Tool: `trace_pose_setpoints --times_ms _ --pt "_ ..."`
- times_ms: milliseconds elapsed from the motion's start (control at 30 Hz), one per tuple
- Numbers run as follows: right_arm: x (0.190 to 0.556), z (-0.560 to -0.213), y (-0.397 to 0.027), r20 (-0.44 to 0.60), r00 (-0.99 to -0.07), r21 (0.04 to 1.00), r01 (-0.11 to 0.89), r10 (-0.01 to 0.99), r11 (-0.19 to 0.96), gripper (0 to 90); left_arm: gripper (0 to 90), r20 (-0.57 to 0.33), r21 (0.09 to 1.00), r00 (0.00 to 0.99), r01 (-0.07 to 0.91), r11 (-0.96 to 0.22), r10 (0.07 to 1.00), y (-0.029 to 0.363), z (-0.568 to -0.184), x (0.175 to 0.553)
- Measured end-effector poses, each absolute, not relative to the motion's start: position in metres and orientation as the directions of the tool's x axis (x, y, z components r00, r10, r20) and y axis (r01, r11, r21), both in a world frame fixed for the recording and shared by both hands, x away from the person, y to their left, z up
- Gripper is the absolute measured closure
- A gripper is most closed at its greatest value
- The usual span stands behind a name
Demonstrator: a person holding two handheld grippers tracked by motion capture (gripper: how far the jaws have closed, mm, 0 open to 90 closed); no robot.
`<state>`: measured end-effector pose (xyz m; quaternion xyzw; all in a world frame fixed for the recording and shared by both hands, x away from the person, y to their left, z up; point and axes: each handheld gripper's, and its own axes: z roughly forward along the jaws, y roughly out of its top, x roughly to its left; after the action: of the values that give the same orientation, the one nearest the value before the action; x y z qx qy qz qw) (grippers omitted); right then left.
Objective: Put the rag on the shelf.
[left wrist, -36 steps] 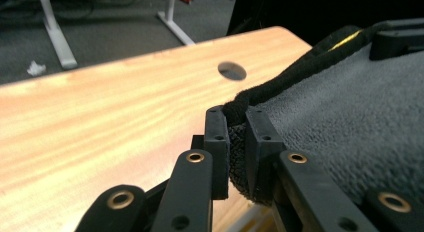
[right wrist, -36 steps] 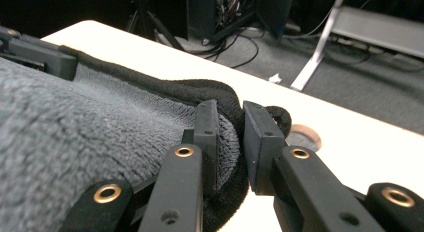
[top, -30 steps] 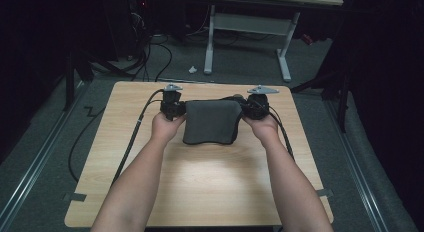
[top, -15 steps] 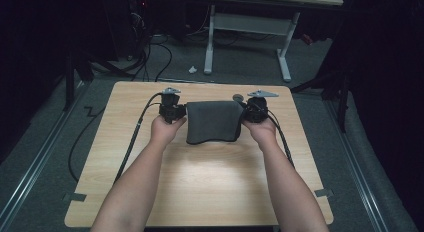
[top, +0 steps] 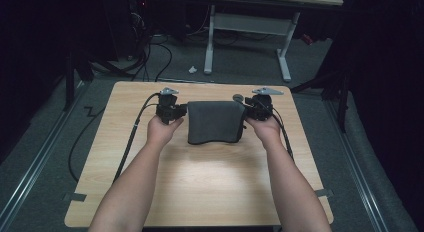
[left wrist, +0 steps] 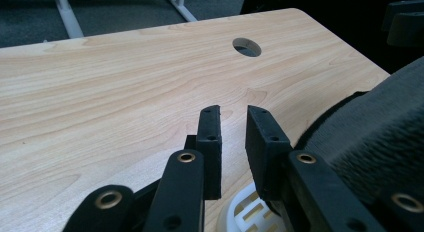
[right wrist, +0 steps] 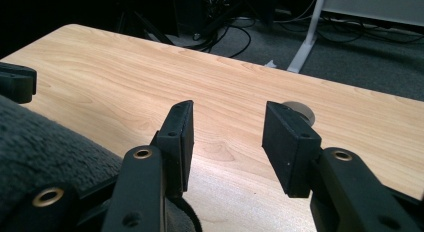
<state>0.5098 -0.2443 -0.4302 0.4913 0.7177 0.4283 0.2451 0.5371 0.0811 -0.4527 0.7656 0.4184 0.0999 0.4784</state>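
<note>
A dark grey folded cloth (top: 215, 121) lies flat on the far half of the wooden table (top: 210, 187), between my two grippers. My left gripper (top: 171, 110) sits at the cloth's left edge. Its jaws have just been opening and stand a little apart, with nothing between them (left wrist: 232, 114). The cloth (left wrist: 380, 142) lies just to their right. My right gripper (top: 260, 108) sits at the cloth's right edge. Its jaws have also just been opening and stand wide with bare table between them (right wrist: 227, 112). The cloth (right wrist: 45, 142) lies to their left.
A round cable hole (top: 238, 97) sits in the table just beyond the cloth's far right corner. Black cables trail from both grippers over the table's edges. Past the far edge are a white desk frame (top: 210, 42) and loose cables on the floor.
The cloth has settled a little squarer on the table. Both hands stay at its left and right edges and have barely moved.
</note>
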Motion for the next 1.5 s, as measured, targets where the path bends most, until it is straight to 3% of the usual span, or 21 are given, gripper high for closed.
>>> trace_pose_setpoints --times_ms 433,700,833,1100,1233,1433,1500 --pt "0.503 -0.421 -0.249 0.032 -0.385 0.863 0.476 0.922 0.169 55.9 76.1 -0.237 0.839 0.609 0.521 -0.156 0.757 0.092 -0.446 0.529" --pt "0.482 -0.418 -0.260 0.055 -0.367 0.875 0.466 0.929 0.132 54.1 74.7 -0.216 0.848 0.582 0.509 -0.144 0.784 0.112 -0.447 0.511" --pt "0.468 -0.418 -0.262 0.016 -0.367 0.880 0.447 0.930 0.161 52.6 72.6 -0.222 0.856 0.574 0.501 -0.125 0.788 0.122 -0.448 0.497" --pt "0.427 -0.423 -0.260 -0.039 -0.382 0.880 0.425 0.924 0.212 46.4 65.5 -0.198 0.884 0.591 0.453 -0.119 0.782 0.142 -0.460 0.446" --pt "0.397 -0.432 -0.255 -0.091 -0.402 0.879 0.398 0.911 0.263 45.9 61.4 -0.215 0.881 0.603 0.459 -0.114 0.768 0.153 -0.476 0.410" --pt "0.346 -0.455 -0.248 -0.094 -0.433 0.879 0.386 0.897 0.279 45.9 56.1 -0.238 0.854 0.602 0.504 -0.132 0.762 0.168 -0.498 0.359" --pt "0.332 -0.465 -0.248 -0.080 -0.433 0.875 0.401 0.898 0.271 45.8 54.7 -0.210 0.852 0.611 0.496 -0.164 0.763 0.170 -0.503 0.341"
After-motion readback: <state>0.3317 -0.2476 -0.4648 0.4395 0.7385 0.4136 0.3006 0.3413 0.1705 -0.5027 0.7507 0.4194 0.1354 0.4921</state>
